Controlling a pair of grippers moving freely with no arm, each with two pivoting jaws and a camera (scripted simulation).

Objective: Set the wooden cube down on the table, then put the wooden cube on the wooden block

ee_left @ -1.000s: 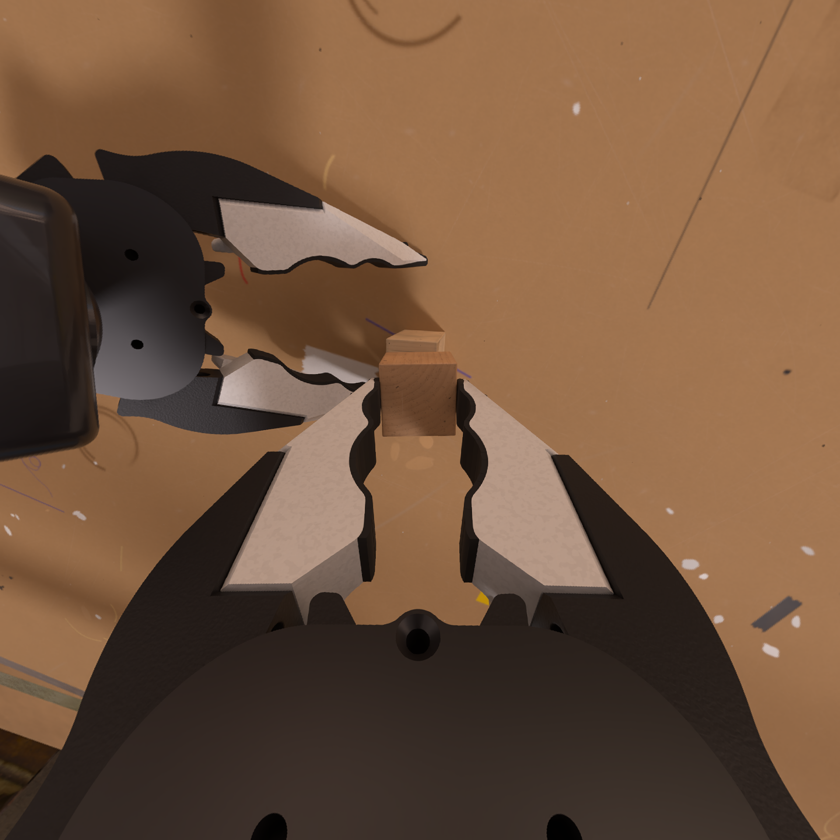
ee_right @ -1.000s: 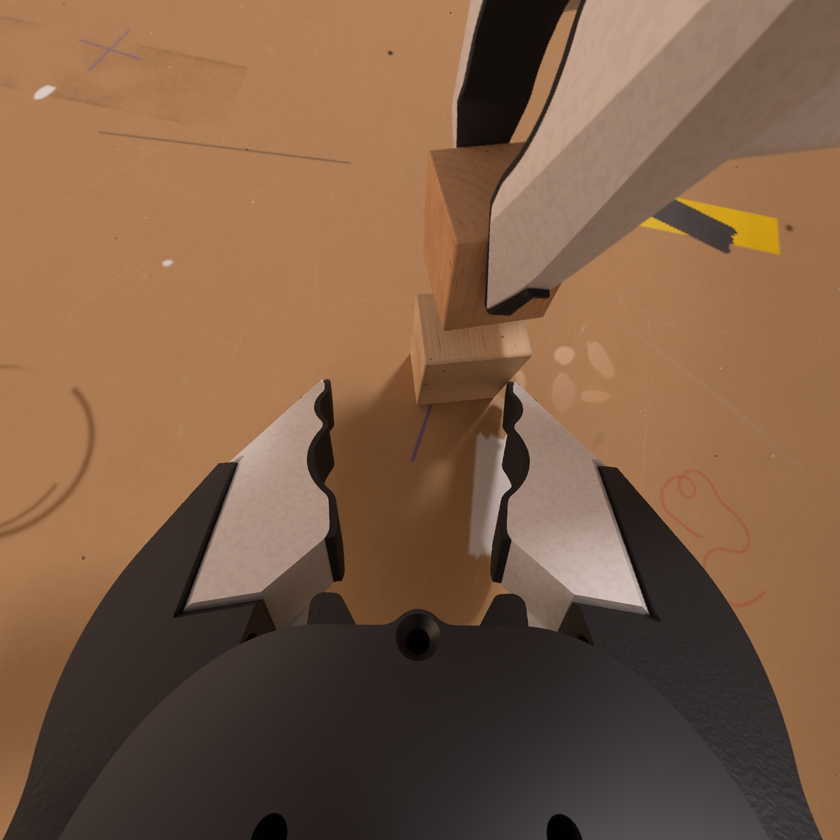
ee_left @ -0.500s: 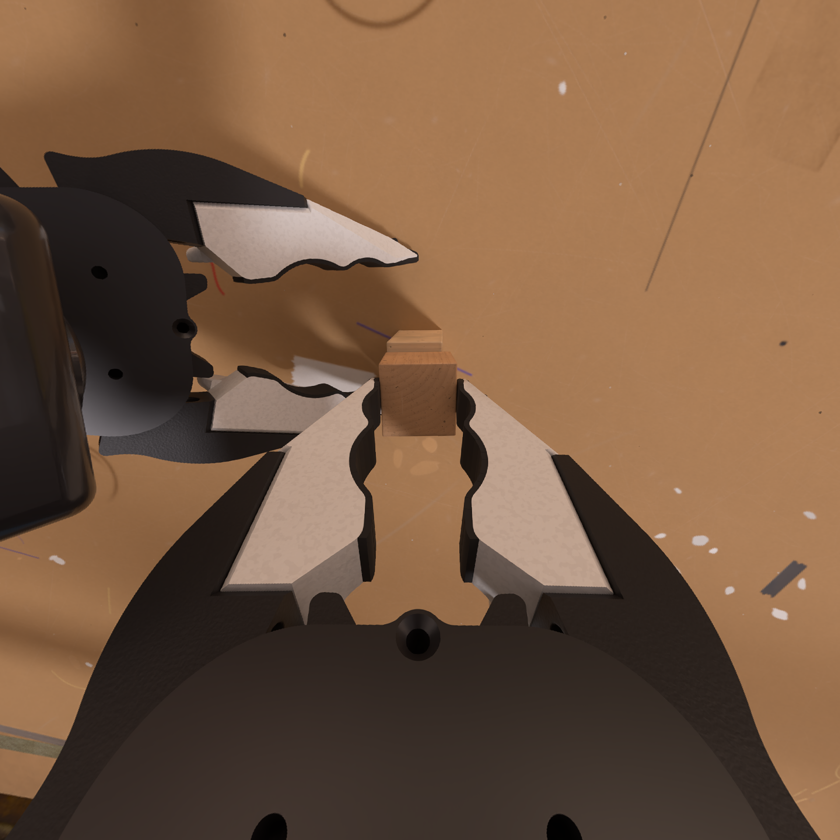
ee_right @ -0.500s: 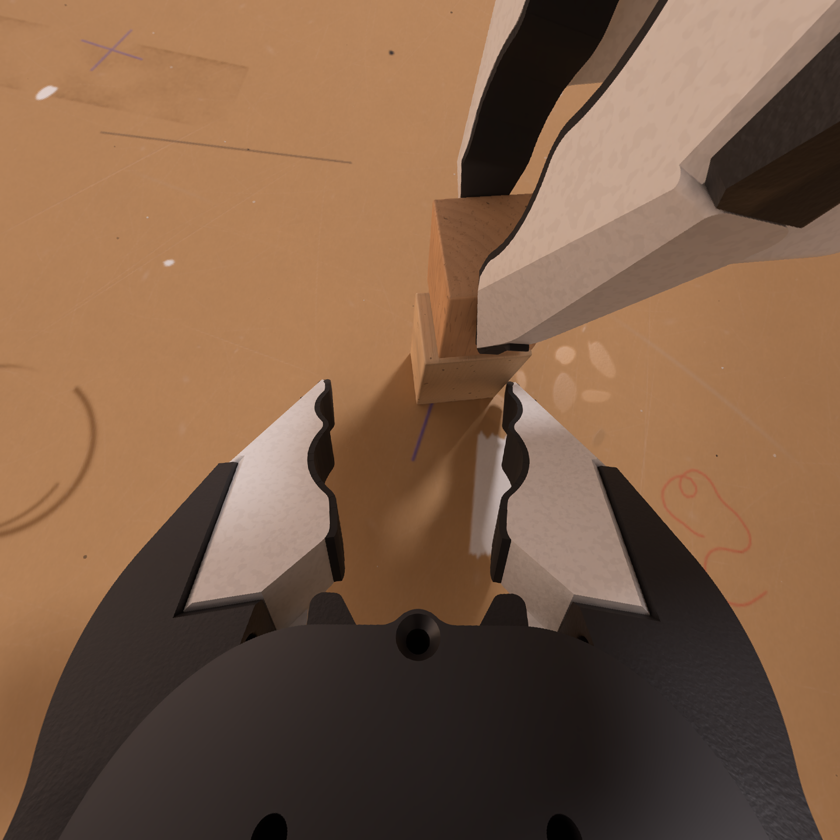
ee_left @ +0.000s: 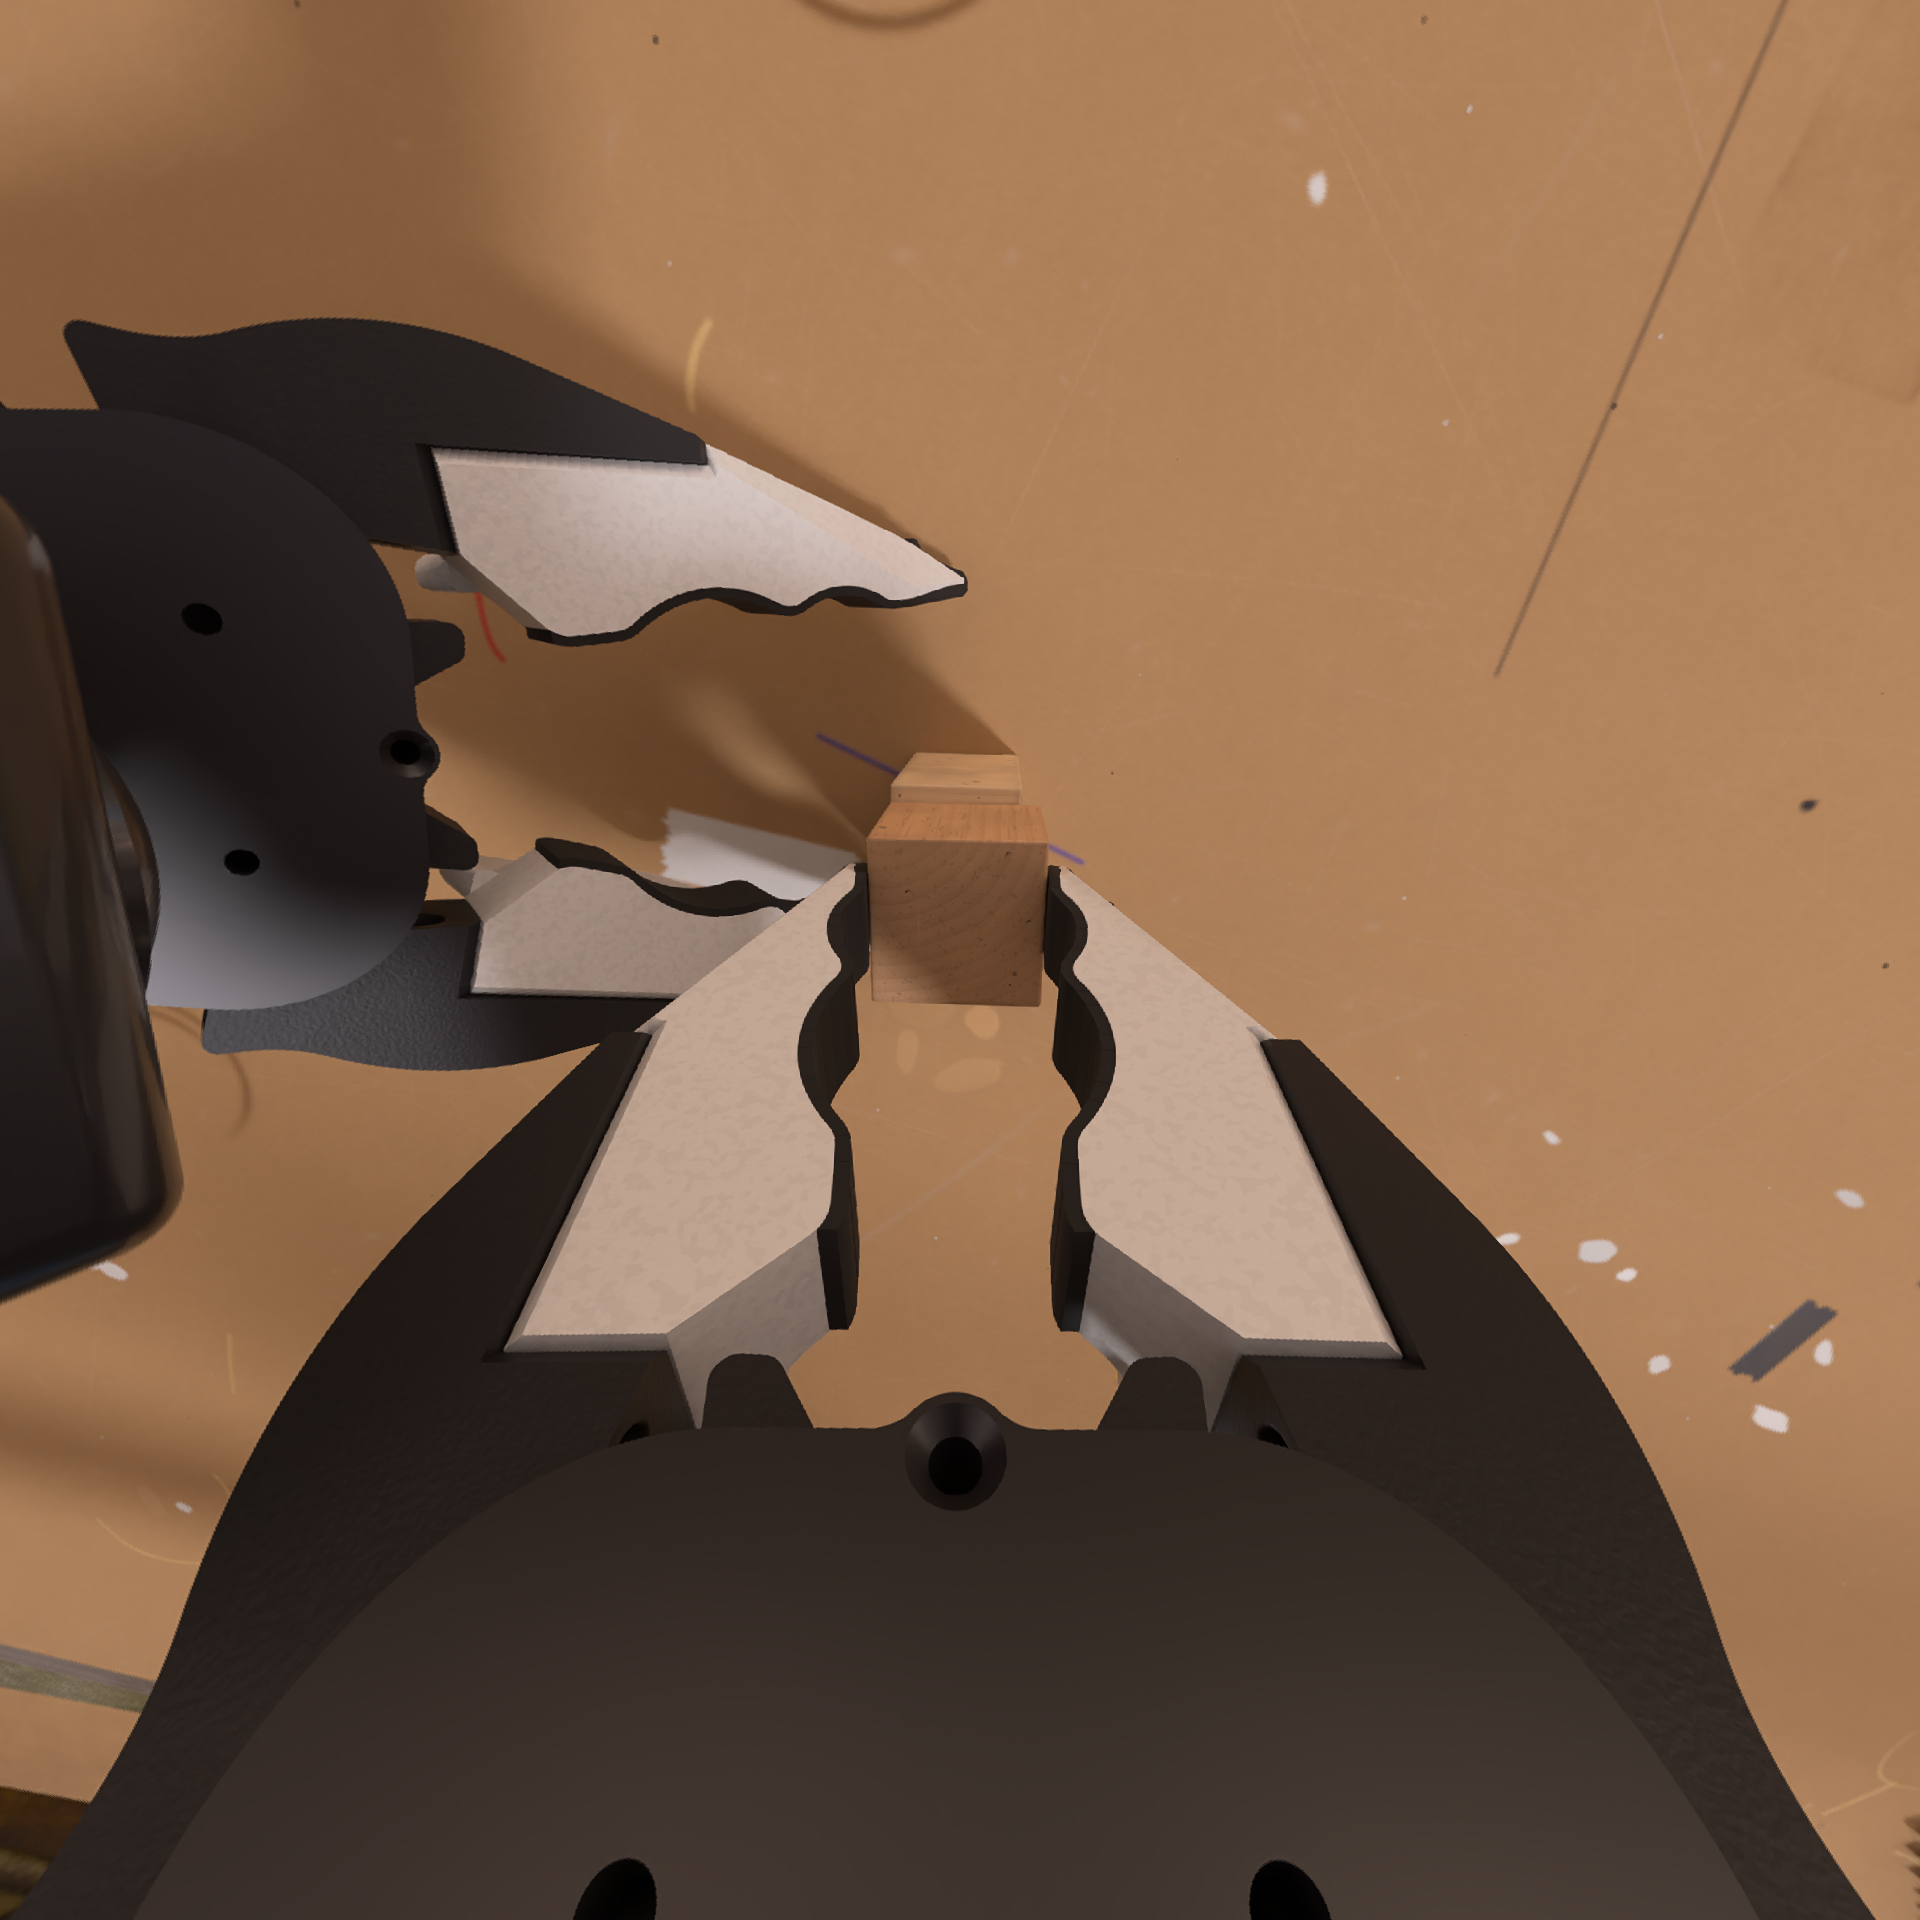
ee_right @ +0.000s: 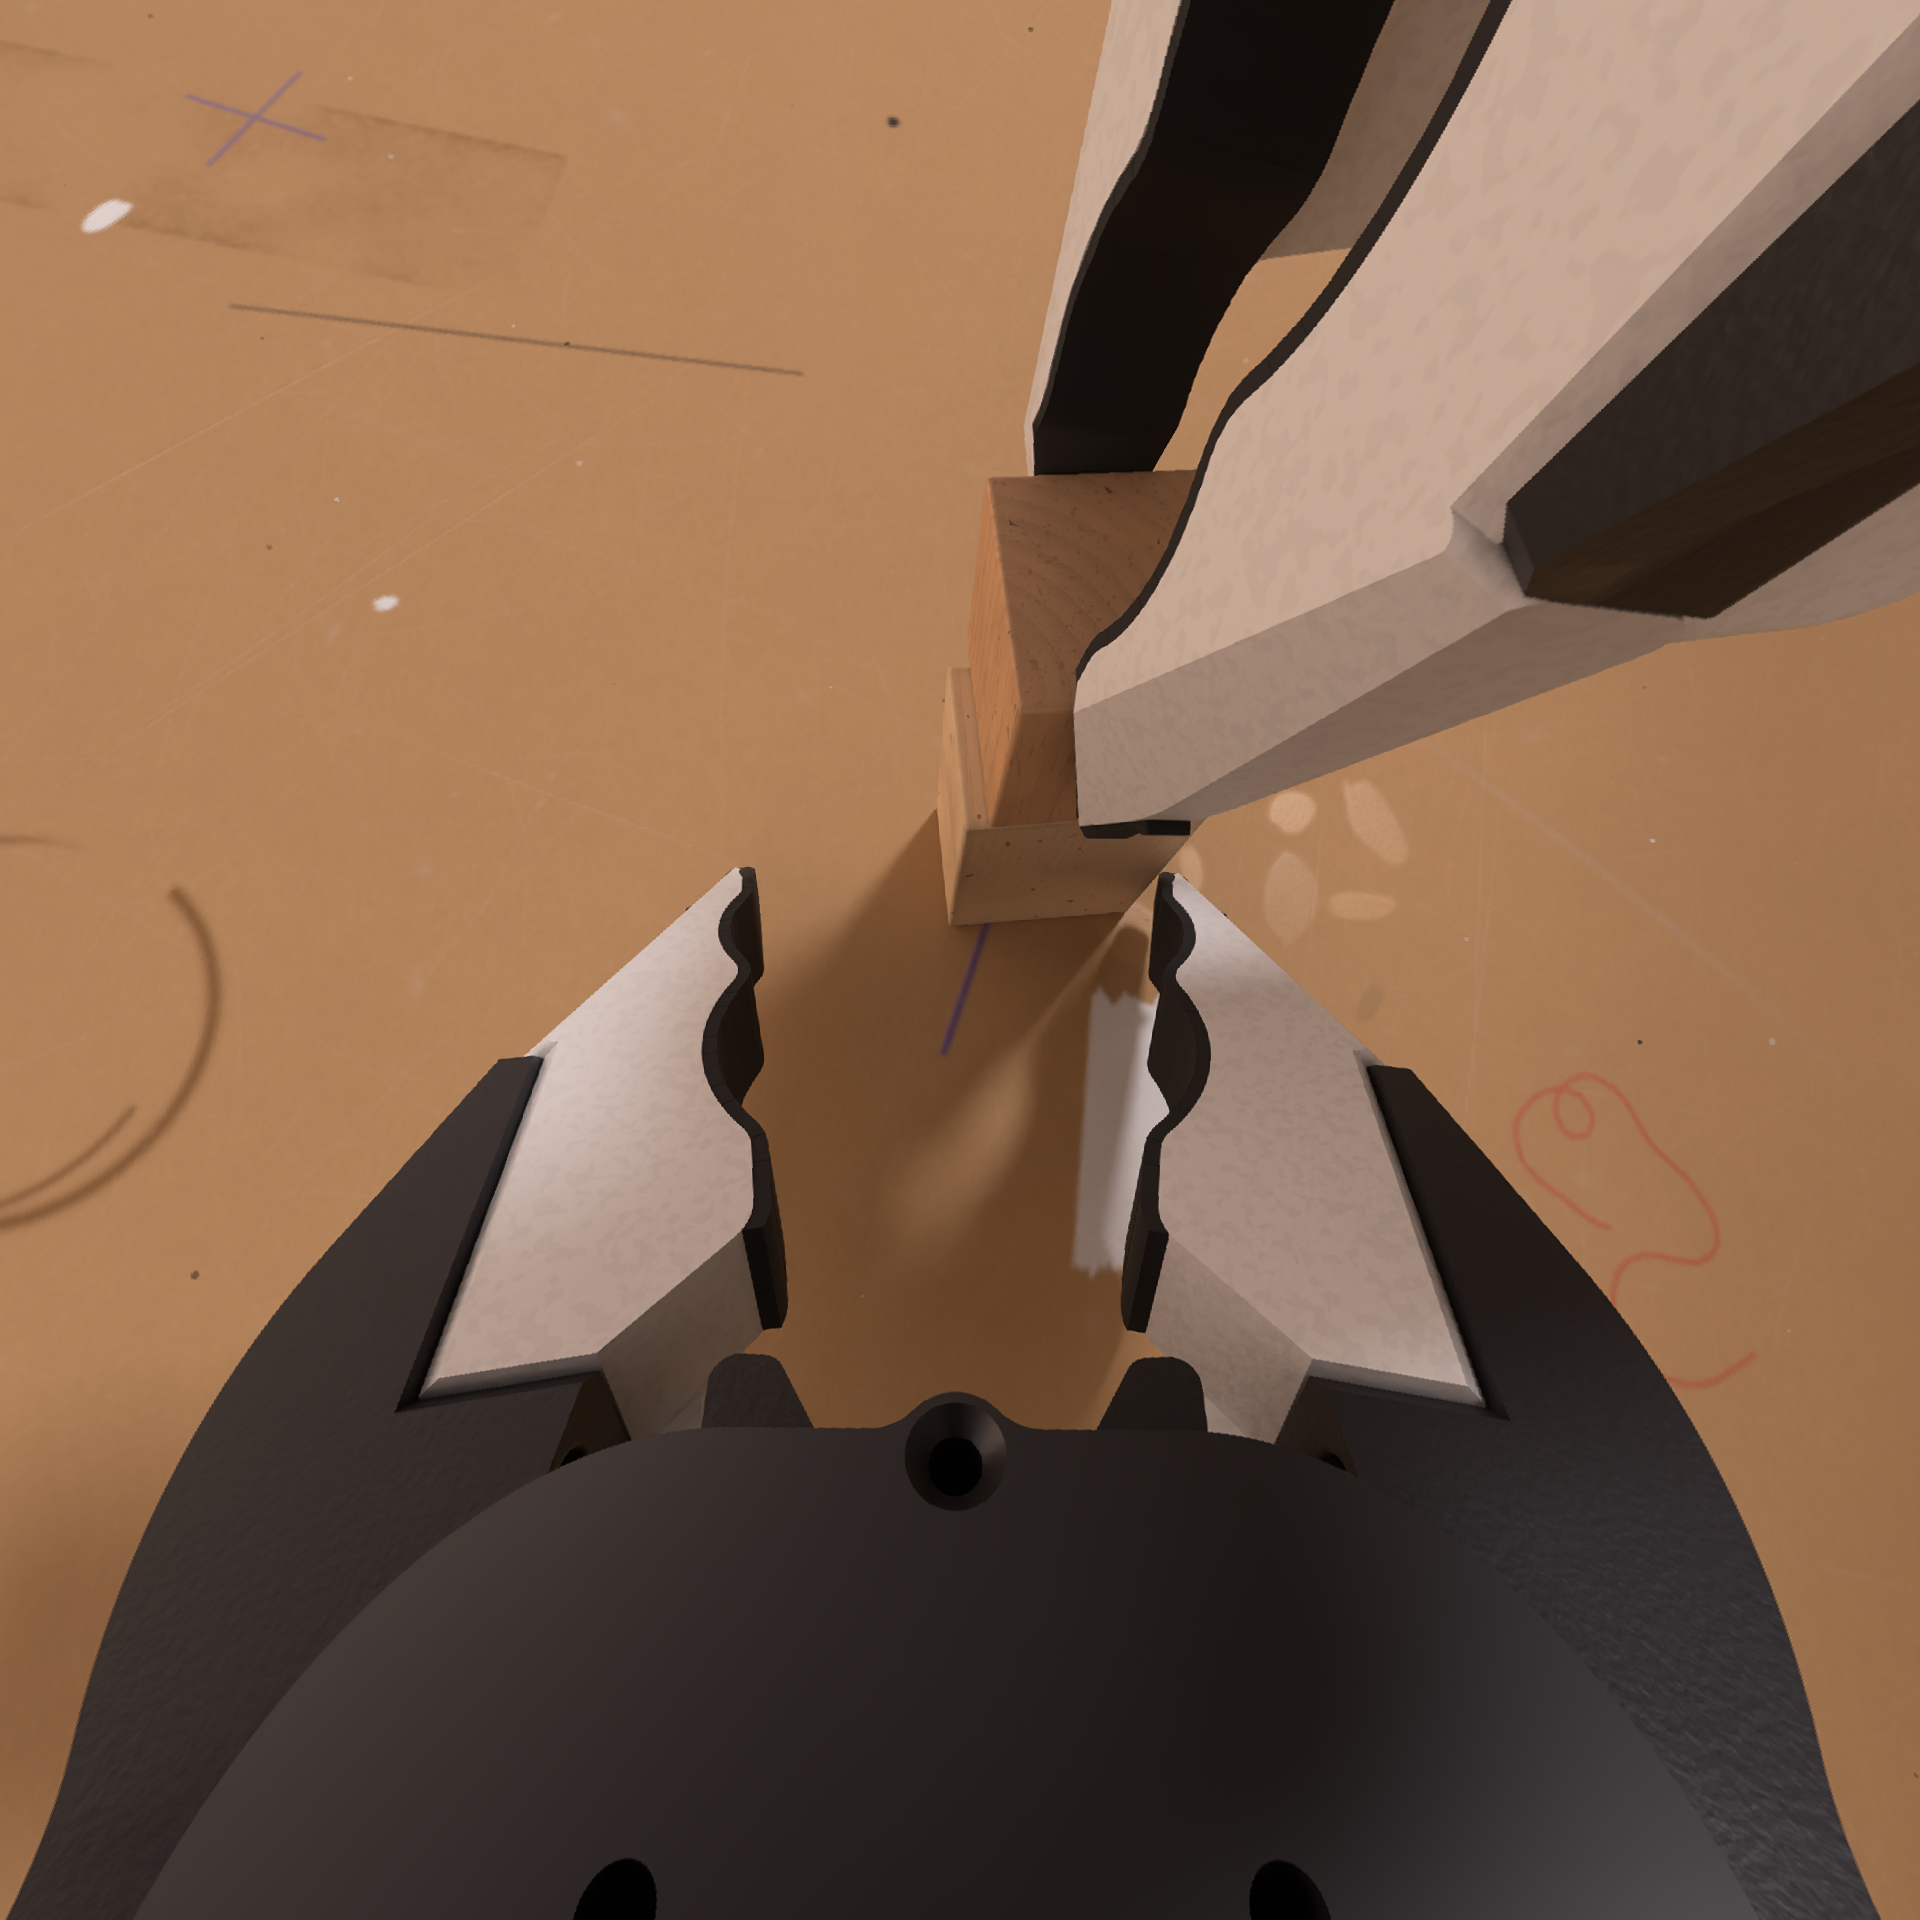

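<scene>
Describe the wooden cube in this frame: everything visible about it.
The wooden cube is small, of light brown wood with faint curved grain and sharp edges. It stands upright, square to the left gripper, whose two fingertips clamp its opposite sides. In the right wrist view it appears to rest on the paler, flatter wooden block, set back from the block's near edge.

Both wrist cams close, angled down; share wooden cube (ee_left: 954, 914) (ee_right: 1049, 603) on wooden block (ee_left: 956, 779) (ee_right: 1023, 868).
</scene>
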